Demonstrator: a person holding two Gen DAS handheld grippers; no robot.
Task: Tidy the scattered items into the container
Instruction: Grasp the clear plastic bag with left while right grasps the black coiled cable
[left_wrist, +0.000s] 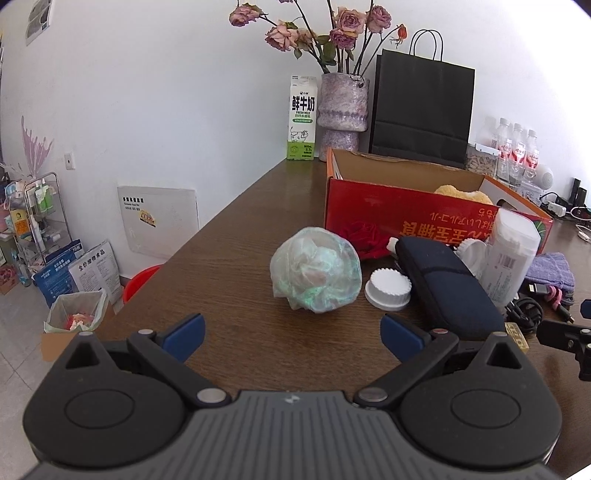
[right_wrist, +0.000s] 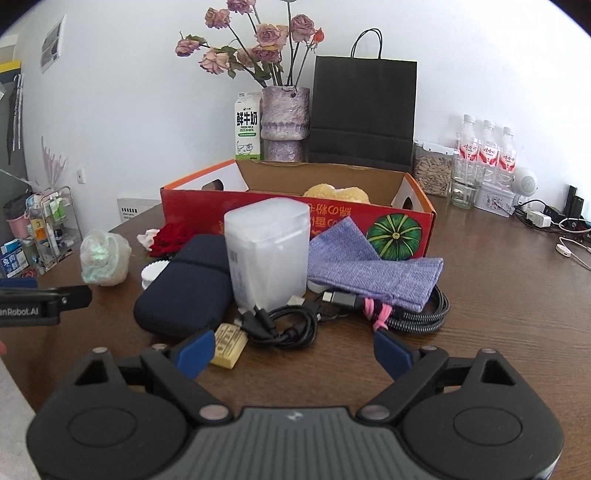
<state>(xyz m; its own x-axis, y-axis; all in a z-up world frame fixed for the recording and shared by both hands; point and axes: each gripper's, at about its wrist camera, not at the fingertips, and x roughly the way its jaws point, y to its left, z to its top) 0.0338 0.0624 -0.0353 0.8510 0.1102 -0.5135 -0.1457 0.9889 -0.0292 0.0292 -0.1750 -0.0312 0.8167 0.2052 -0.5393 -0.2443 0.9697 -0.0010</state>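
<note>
Reading the labels first: the white-and-green milk carton (right_wrist: 247, 127) at the back says "FRESH MILK" under large Chinese characters, and the black arm poking in at the left edge of the right wrist view carries white lettering ending "nRobot.AI". The open red cardboard box (right_wrist: 295, 218) shows upside-down yellow characters and a printed green pumpkin on its front wall; inside it, a yellow spongy lump (right_wrist: 336, 194) peeks over the rim.

In front of the box sits the clutter: a frosted translucent plastic canister (right_wrist: 267, 254) with a barcode sticker, a dark navy zip case (right_wrist: 184, 288) beside it, a lilac woven pouch (right_wrist: 369, 273) leaning on the box, a coiled black cable (right_wrist: 284, 323), and a small yellow stamped block (right_wrist: 229, 345) near the right gripper (right_wrist: 293, 350), whose blue-tipped jaws stand spread with nothing between them.

Only the left wrist view shows the white ridged cap (left_wrist: 388, 290) clearly, next to a crumpled pale green plastic bag ball (left_wrist: 316, 275). The left gripper (left_wrist: 291, 336) is spread wide and empty, short of that ball.
</note>
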